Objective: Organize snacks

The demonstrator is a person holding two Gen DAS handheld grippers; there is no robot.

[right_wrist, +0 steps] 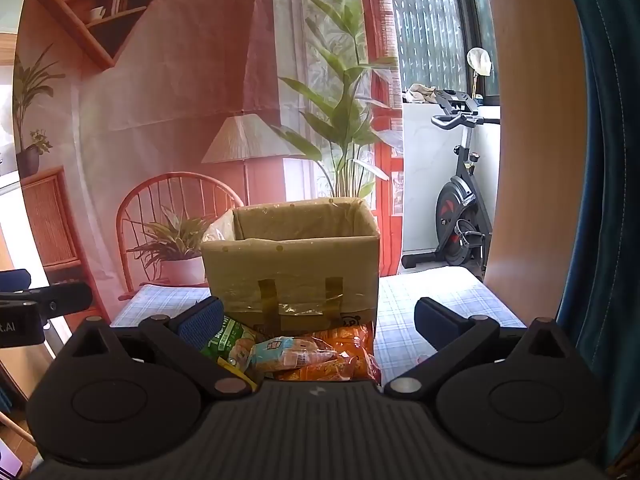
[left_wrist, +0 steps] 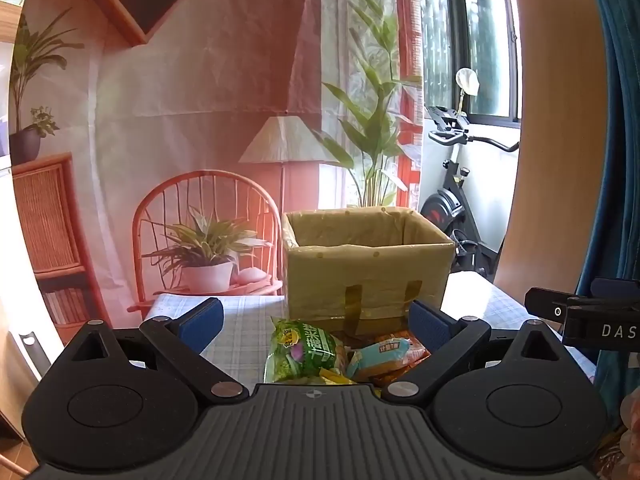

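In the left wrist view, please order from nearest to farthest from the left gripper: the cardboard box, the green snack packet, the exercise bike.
1. Green snack packet: between the open fingers of the left gripper.
2. Cardboard box: on the table, behind the snacks.
3. Exercise bike: far right, by the window.

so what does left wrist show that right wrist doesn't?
Left wrist only: the right gripper's black body at its right edge, and the green snack pack's full front.
Right wrist only: bare checked tablecloth right of the box, and a cloth bundle on the window ledge.
Both: the open cardboard box, the snack pile, the exercise bike, and open empty grippers.
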